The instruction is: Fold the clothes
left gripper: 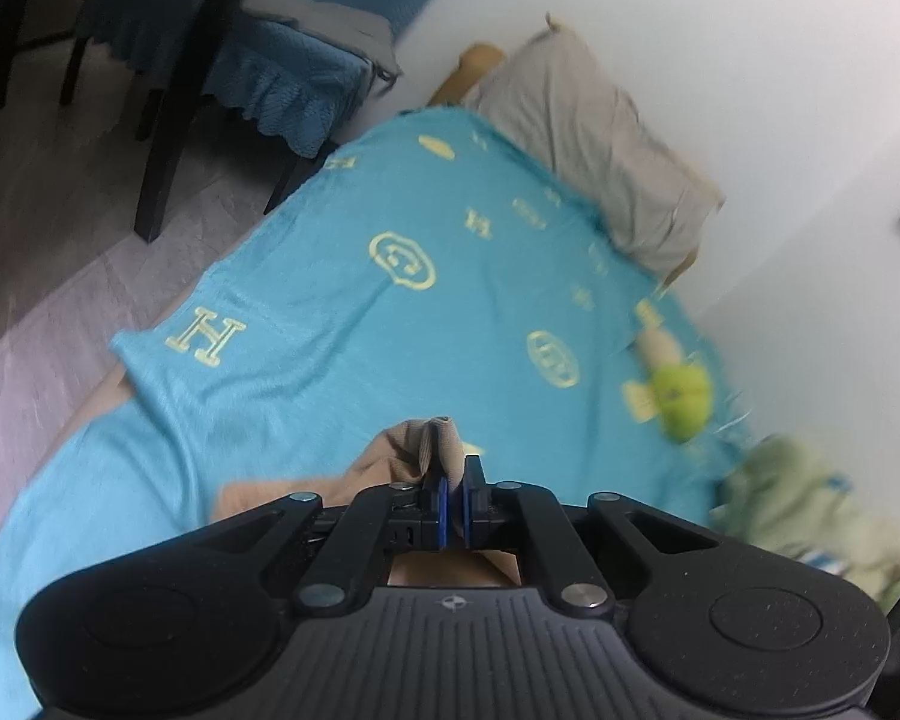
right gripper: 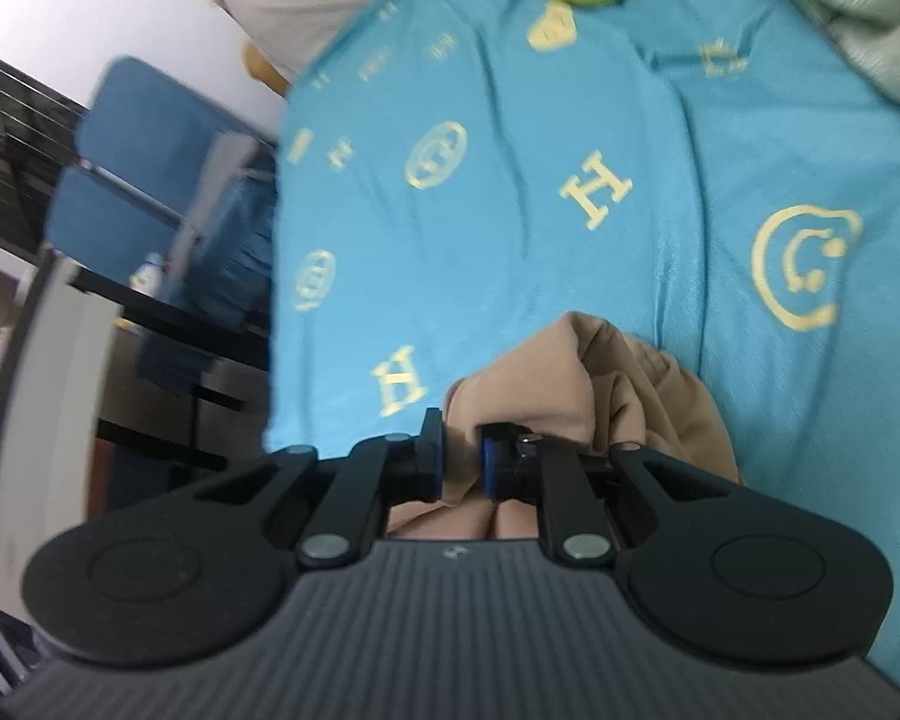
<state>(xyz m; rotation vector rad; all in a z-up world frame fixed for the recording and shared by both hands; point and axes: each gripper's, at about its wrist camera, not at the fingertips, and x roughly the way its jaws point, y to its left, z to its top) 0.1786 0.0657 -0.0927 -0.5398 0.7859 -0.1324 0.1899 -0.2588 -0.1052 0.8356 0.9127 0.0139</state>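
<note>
A tan garment [left gripper: 390, 456] lies bunched over a turquoise blanket [left gripper: 342, 312] with yellow letters and smiley marks. In the left wrist view my left gripper [left gripper: 455, 480] is shut on a thin fold of the tan garment, whose edge sticks up past the fingertips. The right wrist view shows the same tan garment [right gripper: 576, 372] heaped on the blanket [right gripper: 510, 180]. My right gripper [right gripper: 459, 444] is shut on a thicker bunch of that cloth, which fills the gap between the blue pads. Most of the garment is hidden under both grippers.
A green plush toy [left gripper: 681, 396] lies on the blanket near the white wall. A beige pillow [left gripper: 600, 138] sits at the bed's head. A pale green cloth heap [left gripper: 810, 498] lies to the right. A dark chair [left gripper: 174, 120] and blue-covered furniture [left gripper: 270, 78] stand beside the bed.
</note>
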